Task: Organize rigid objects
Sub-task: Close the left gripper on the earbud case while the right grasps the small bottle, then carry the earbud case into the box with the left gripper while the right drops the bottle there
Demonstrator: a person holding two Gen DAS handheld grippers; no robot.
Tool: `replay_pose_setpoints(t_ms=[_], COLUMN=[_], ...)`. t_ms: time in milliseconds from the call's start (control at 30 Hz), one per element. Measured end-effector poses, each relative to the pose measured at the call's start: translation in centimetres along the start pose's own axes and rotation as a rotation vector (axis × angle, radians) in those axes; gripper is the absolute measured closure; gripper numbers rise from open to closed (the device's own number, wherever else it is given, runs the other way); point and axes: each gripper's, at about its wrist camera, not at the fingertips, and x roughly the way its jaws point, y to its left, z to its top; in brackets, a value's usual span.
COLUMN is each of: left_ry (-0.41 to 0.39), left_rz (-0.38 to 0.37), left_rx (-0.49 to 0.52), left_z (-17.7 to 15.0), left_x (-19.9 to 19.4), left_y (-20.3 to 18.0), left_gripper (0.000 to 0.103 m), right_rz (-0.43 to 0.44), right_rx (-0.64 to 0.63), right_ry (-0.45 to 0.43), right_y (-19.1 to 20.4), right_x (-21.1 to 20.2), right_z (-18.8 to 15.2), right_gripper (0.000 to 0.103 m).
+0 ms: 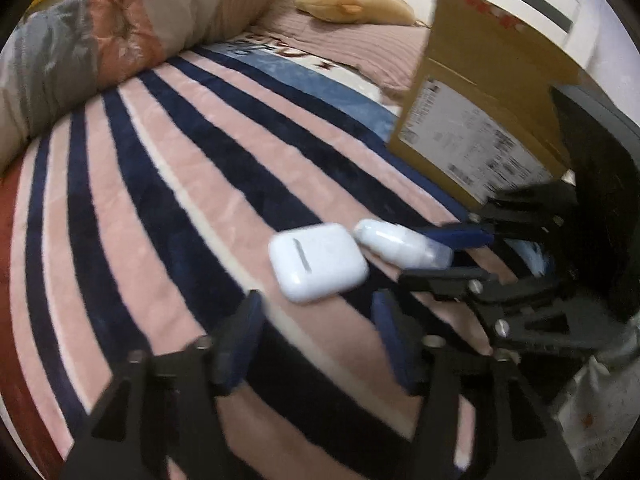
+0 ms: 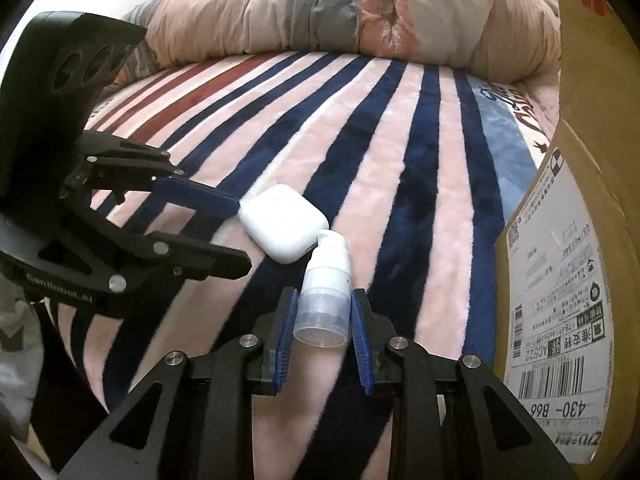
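A white earbuds case point(image 1: 318, 262) lies on the striped blanket, also in the right wrist view point(image 2: 283, 222). A small white pump bottle point(image 1: 402, 242) lies beside it, its nozzle touching the case. My right gripper point(image 2: 323, 312) is shut on the bottle's clear base point(image 2: 326, 300), and it shows from the side in the left wrist view point(image 1: 466, 254). My left gripper point(image 1: 316, 320) is open and empty just short of the case; in the right wrist view point(image 2: 238, 232) its fingers reach toward the case from the left.
A cardboard box point(image 1: 480, 112) with a shipping label stands at the right, also in the right wrist view point(image 2: 572, 240). A rolled quilt point(image 2: 360, 12) lies along the far side of the bed. A tan plush toy point(image 1: 352, 2) lies further back.
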Motion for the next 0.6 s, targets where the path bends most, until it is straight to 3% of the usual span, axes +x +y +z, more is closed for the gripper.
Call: replay_pose_setpoints(t_ms=[33, 267, 300, 367, 600], left_ry=[-0.009, -0.049, -0.054, -0.06, -0.064], left_rz=[0.003, 0.028, 0.034, 0.06, 0.084], left_rx=[-0.023, -0.07, -0.08, -0.087, -0.09], left_z=[0.2, 1.3, 1.7, 2.0, 1.8], left_x=[0.3, 2.2, 2.6, 3.0, 2.5], left_y=[0.1, 0.0, 0.1, 0.1, -0.1], left_gripper=[0.037, 0.037, 0.037, 0.049, 0.05], right_rz=[-0.018, -0.062, -0.066, -0.072, -0.086], right_rx=[-0.002, 0.008, 0.008, 0.009, -0.013], right_ry=[-0.002, -0.013, -0.016, -0.027, -0.052], right_y=[0.0, -0.5, -0.6, -0.7, -0.4], right_x=[0.1, 1.0, 1.2, 1.4, 1.5], right_z=[0.0, 0.1, 0.1, 0.2, 0.2], right_gripper=[0.08, 0.078, 0.078, 0.077, 0.083])
